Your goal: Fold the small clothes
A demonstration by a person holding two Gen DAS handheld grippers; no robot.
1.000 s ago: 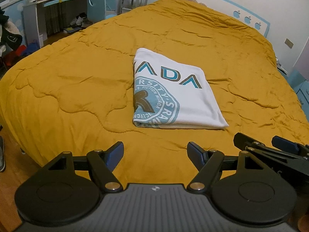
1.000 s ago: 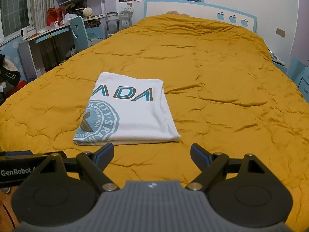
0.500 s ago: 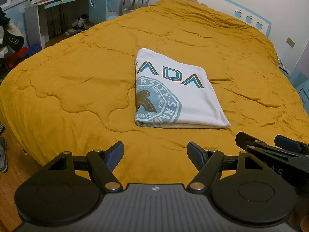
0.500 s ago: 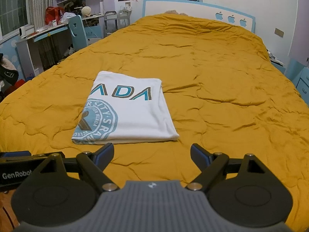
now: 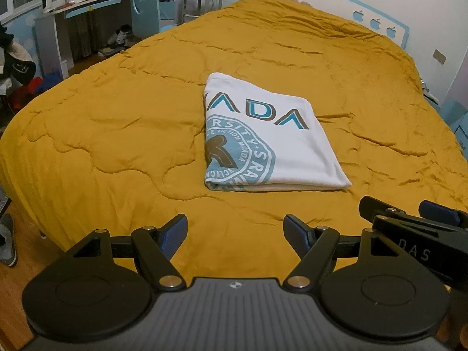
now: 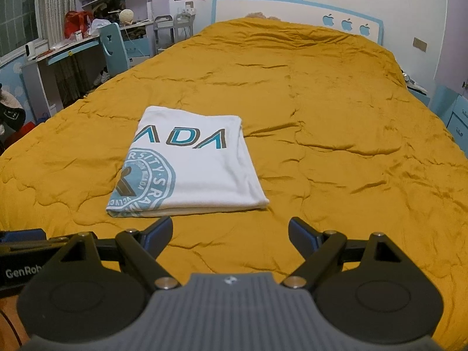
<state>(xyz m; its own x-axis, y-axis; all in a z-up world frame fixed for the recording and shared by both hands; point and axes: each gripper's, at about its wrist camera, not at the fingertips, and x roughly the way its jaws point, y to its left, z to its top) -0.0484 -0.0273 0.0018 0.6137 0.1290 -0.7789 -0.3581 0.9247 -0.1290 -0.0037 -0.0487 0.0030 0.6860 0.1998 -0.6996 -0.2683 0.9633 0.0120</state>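
Observation:
A white T-shirt (image 5: 275,143) with a teal and brown print lies folded into a flat rectangle on the mustard-yellow quilt (image 5: 117,122). It also shows in the right wrist view (image 6: 190,166). My left gripper (image 5: 235,229) is open and empty, held over the near edge of the bed, short of the shirt. My right gripper (image 6: 229,229) is open and empty, also short of the shirt's near edge. The right gripper shows at the right of the left wrist view (image 5: 409,213).
The quilt covers the whole bed up to a blue-trimmed headboard (image 6: 292,8). A desk (image 6: 58,58) and a blue chair (image 6: 115,46) stand at the left. Clothes and a shoe (image 5: 7,242) lie on the wooden floor at the left. A blue nightstand (image 6: 450,111) stands at the right.
Both grippers have drifted back slightly and stayed open. The folded shirt has not moved.

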